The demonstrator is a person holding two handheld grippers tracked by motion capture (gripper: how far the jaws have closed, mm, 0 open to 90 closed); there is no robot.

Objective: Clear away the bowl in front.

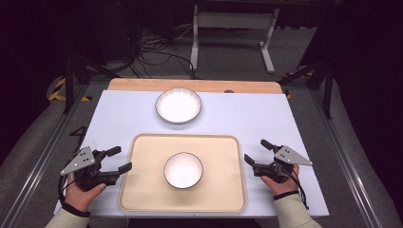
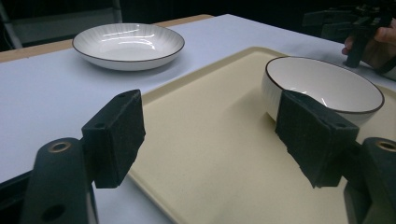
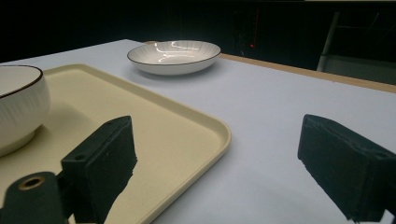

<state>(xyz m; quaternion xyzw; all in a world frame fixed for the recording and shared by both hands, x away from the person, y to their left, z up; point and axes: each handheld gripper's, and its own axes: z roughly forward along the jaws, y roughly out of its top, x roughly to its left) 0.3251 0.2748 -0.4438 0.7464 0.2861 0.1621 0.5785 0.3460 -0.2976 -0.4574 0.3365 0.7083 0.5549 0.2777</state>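
Desk point(image 1: 123, 114): white top, wooden strip along upper edge.
Tray point(image 1: 142, 190): beige, lower centre.
Plate point(image 1: 178, 105): white, upper centre.

bowl point(image 3: 18, 107) — cut off at left

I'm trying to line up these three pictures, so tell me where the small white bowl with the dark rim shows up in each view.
High view: the small white bowl with the dark rim sits mid-tray, low centre.
Left gripper view: the bowl is at right, above the right jaw.
Right gripper view: the bowl is cut off by the left edge.
Shared landmark: the beige rectangular plastic tray under it, with the wide white ribbed plate beyond on the table.
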